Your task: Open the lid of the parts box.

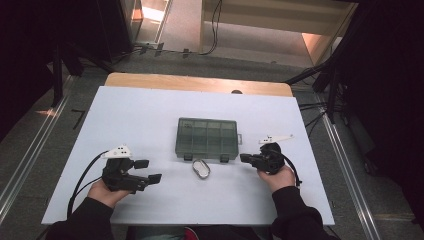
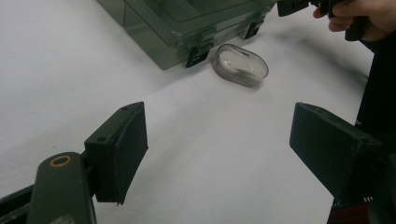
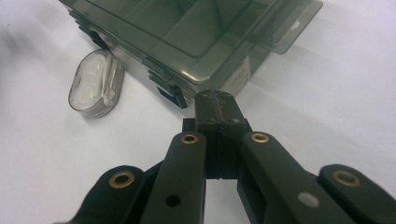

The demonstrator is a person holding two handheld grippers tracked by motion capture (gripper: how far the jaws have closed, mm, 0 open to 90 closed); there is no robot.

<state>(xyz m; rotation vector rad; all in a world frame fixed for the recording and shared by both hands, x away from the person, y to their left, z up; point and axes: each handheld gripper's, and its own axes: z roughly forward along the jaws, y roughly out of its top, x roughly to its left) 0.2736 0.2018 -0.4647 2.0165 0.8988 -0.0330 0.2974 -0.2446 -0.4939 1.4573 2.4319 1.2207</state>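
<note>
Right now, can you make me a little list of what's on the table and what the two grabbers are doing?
table: white table top, wooden strip at its far edge
box: smoky see-through compartment box, lid closed, two dark latches facing the person
small case: clear oval case, lying just in front of the box's latches, apart from it
left gripper: jaws wide open, nothing between them, pointing toward the oval case
right gripper: jaws shut together, holding nothing, tips close to the box's right front corner
hands: one on each gripper, dark sleeves
</note>
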